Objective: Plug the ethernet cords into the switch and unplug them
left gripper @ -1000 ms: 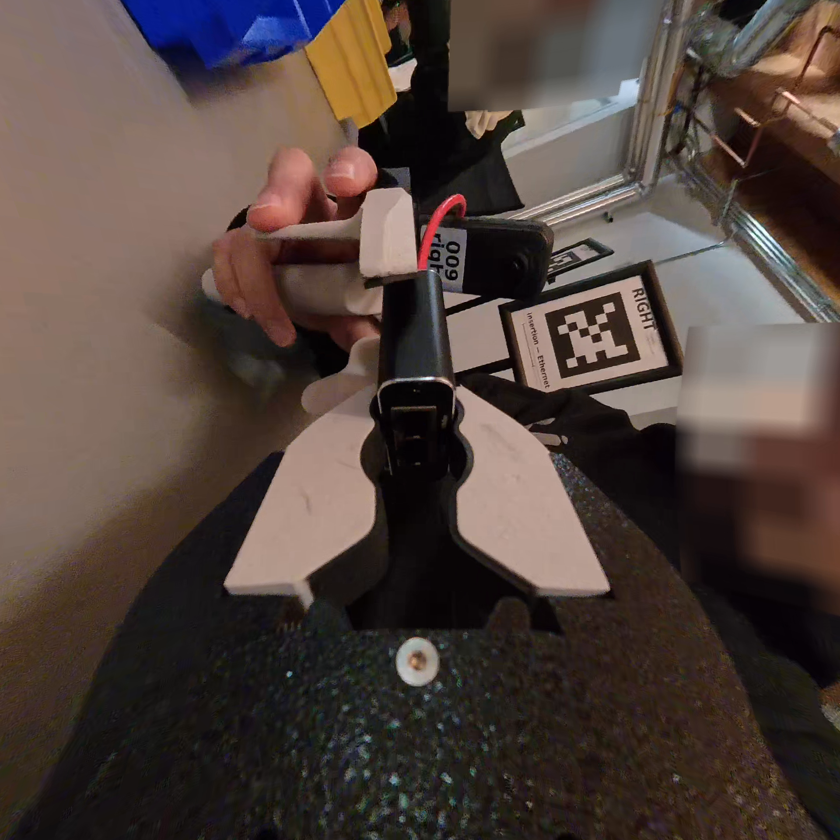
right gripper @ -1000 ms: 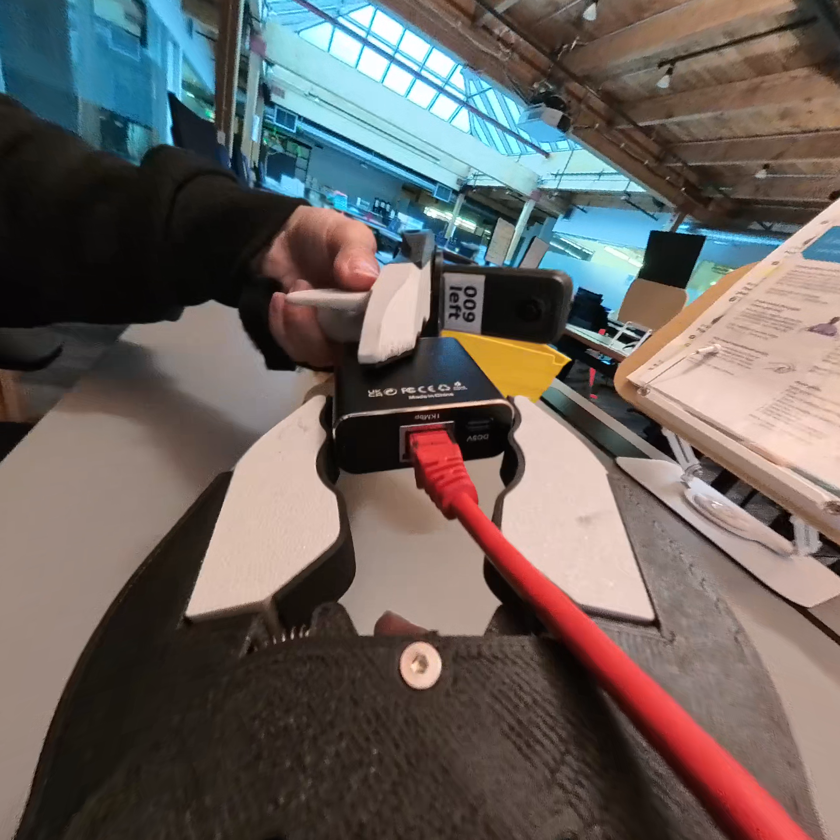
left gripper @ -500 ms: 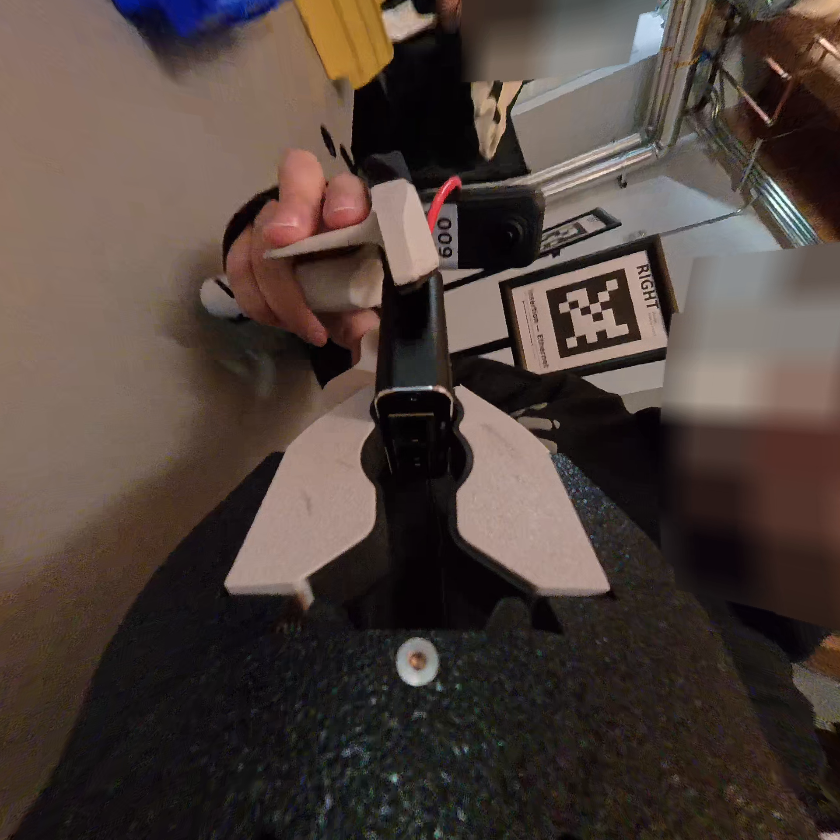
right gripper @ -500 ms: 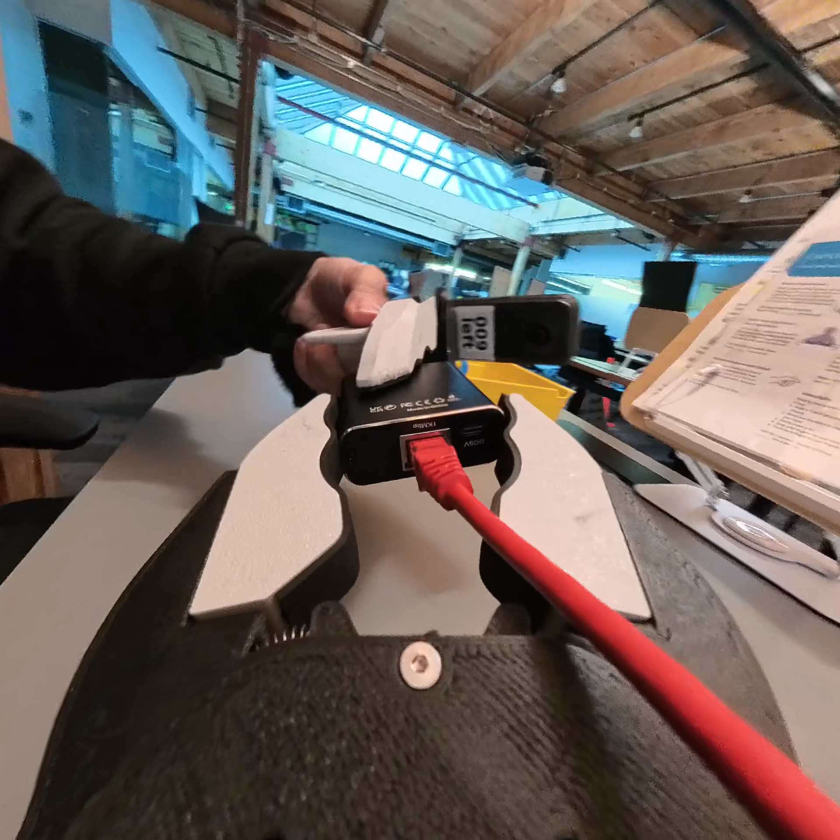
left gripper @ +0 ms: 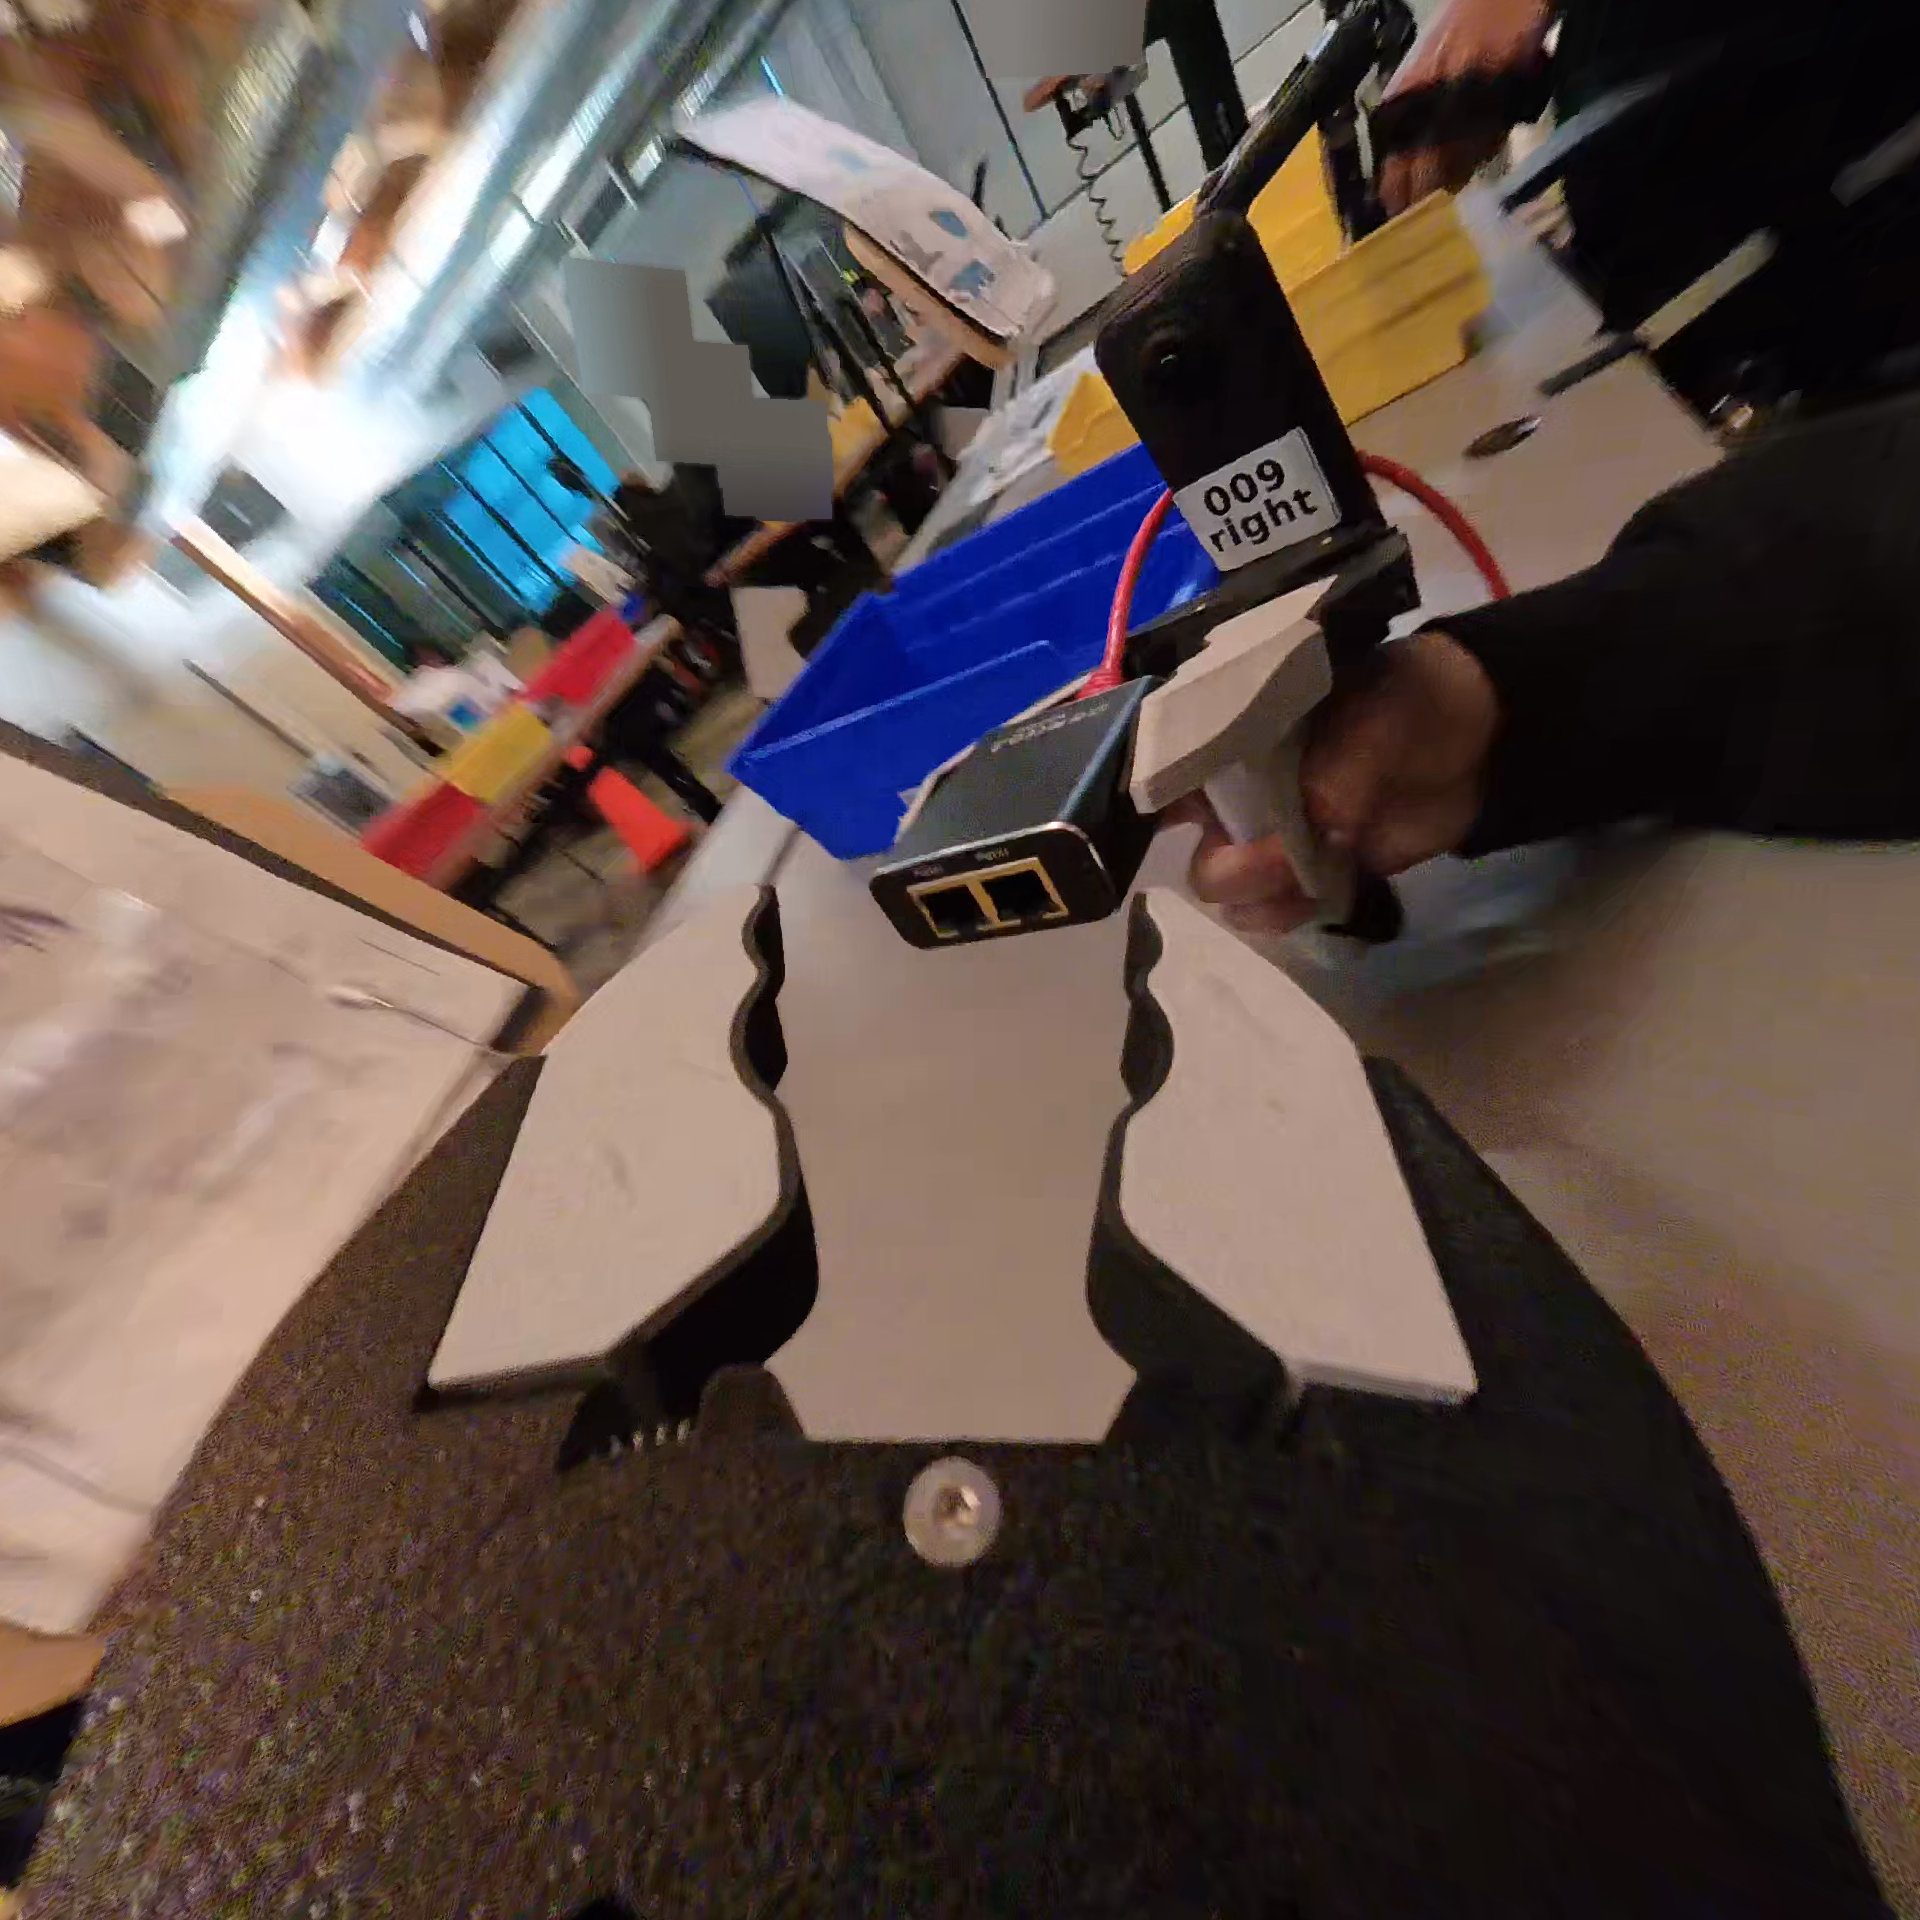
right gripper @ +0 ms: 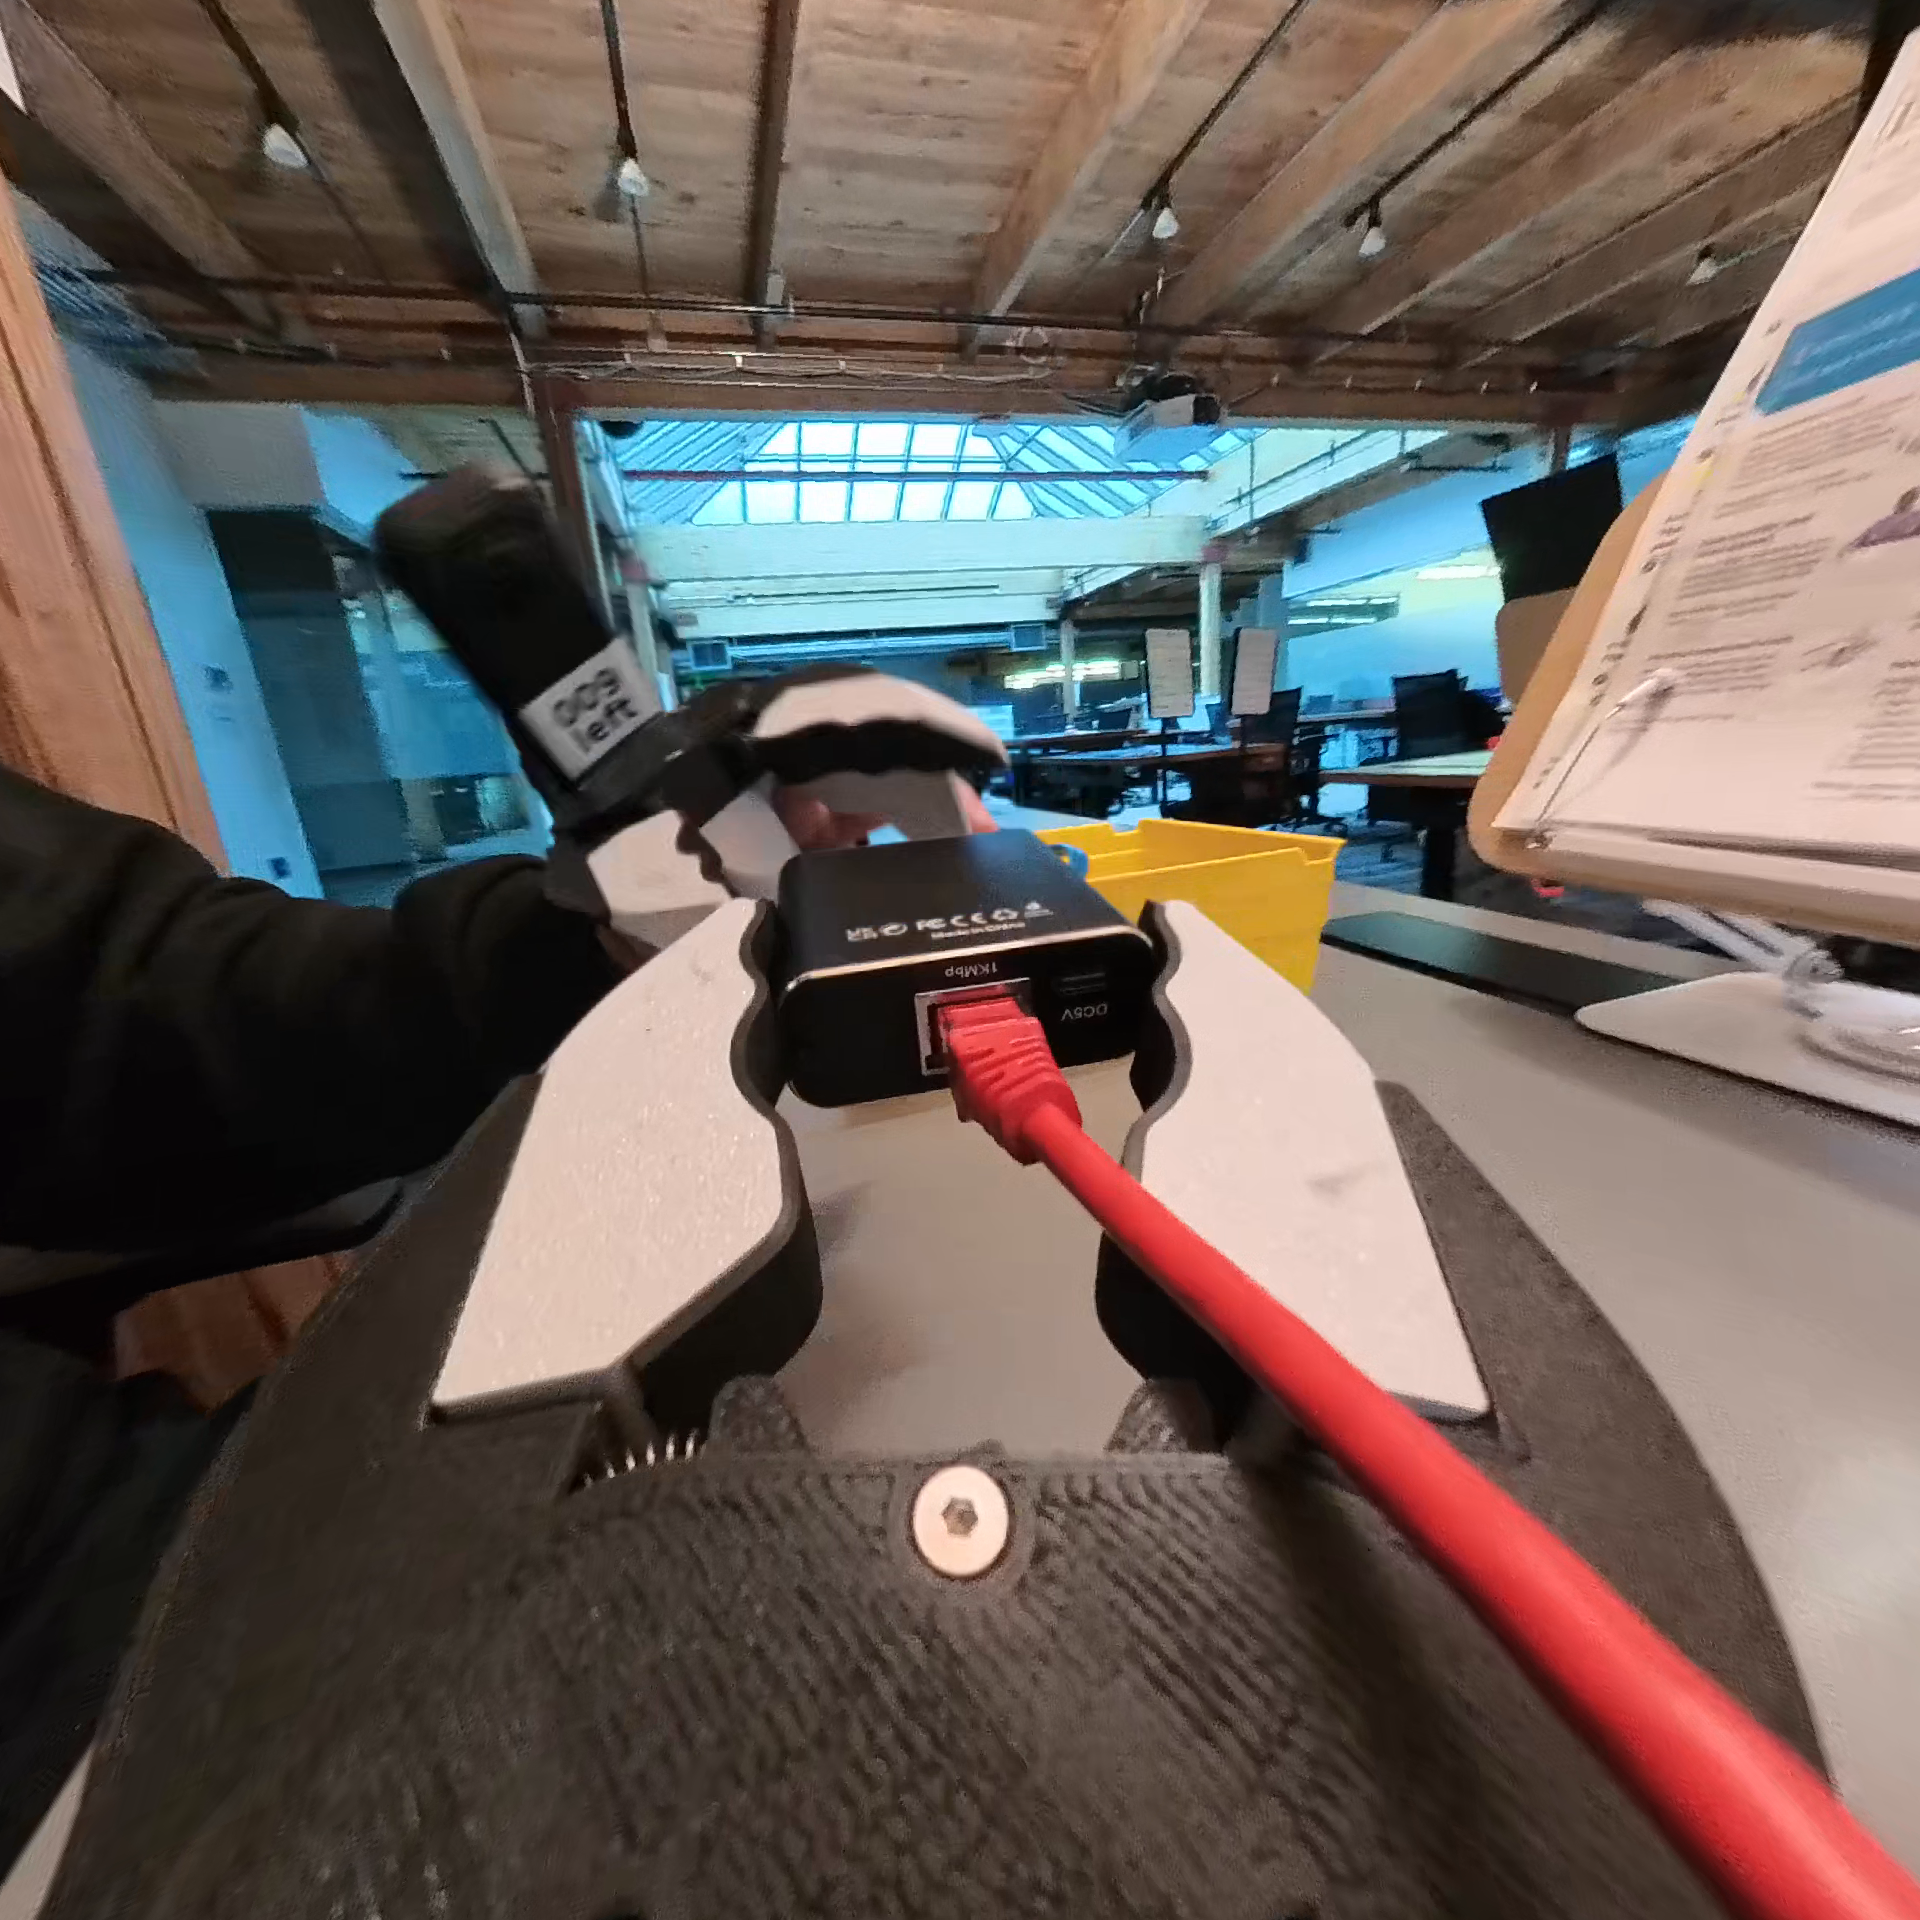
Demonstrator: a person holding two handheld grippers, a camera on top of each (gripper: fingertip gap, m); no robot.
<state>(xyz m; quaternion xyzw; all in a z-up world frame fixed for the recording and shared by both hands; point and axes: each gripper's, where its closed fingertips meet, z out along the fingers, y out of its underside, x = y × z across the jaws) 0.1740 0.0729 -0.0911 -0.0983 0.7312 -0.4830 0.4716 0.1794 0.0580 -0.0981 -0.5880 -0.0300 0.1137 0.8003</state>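
The black switch [right gripper: 935, 894] sits between the fingers of my right gripper [right gripper: 956, 920], which is shut on it above the grey table [right gripper: 1558, 1195]. A red ethernet cord [right gripper: 1299, 1382] is plugged into the port on the side that faces this gripper. In the left wrist view the switch [left gripper: 1003, 831] shows two empty ports. My left gripper [left gripper: 951, 920] is open and empty just in front of that face, not touching it. The right gripper [left gripper: 1236, 717] holds the switch from behind there, with the red cord [left gripper: 1132, 582] looping back. The left gripper [right gripper: 790, 790] also shows in the right wrist view, behind the switch to the left.
A blue bin [left gripper: 935, 675] and yellow bins [left gripper: 1382, 281] stand on the table behind the switch. A yellow bin [right gripper: 1195, 883] is beyond the right gripper. A document stand [right gripper: 1714, 623] with papers is at the right on a white base [right gripper: 1766, 1039].
My left gripper let go of the switch, opened and swung back from it. The right gripper keeps its hold on the switch with the red cord still plugged in.
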